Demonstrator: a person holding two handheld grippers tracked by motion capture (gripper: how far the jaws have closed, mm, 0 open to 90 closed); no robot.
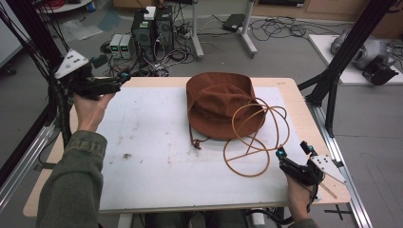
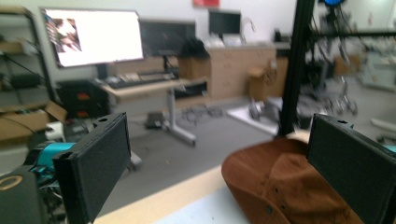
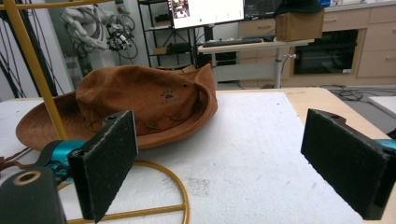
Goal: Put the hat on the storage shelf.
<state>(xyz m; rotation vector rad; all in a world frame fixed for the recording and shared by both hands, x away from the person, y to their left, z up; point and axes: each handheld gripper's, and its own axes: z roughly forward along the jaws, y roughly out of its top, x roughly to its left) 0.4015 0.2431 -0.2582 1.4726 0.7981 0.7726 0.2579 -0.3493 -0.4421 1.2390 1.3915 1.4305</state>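
**Both grippers wide open around a hat on the table**

From above, the brown suede wide-brimmed hat (image 1: 219, 103) lay at the far middle of the white-topped table (image 1: 157, 156), a yellow wire stand (image 1: 252, 142) tipped over against its near right brim. The left gripper (image 1: 124, 78) was raised at the far left corner, forearm reaching up. The right gripper (image 1: 294, 149) sat low, near right, just beside the stand's ring.

The left gripper view had open, empty jaws, hat at lower right.

The right gripper view showed spread jaws facing the hat, grasping nothing.

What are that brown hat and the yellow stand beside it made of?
Hat: likely suede or brushed fabric, going by its matte, soft, creased surface with stitched seams. Stand: probably painted metal wire or rod, thin and rigid with a glossy yellow ring base.
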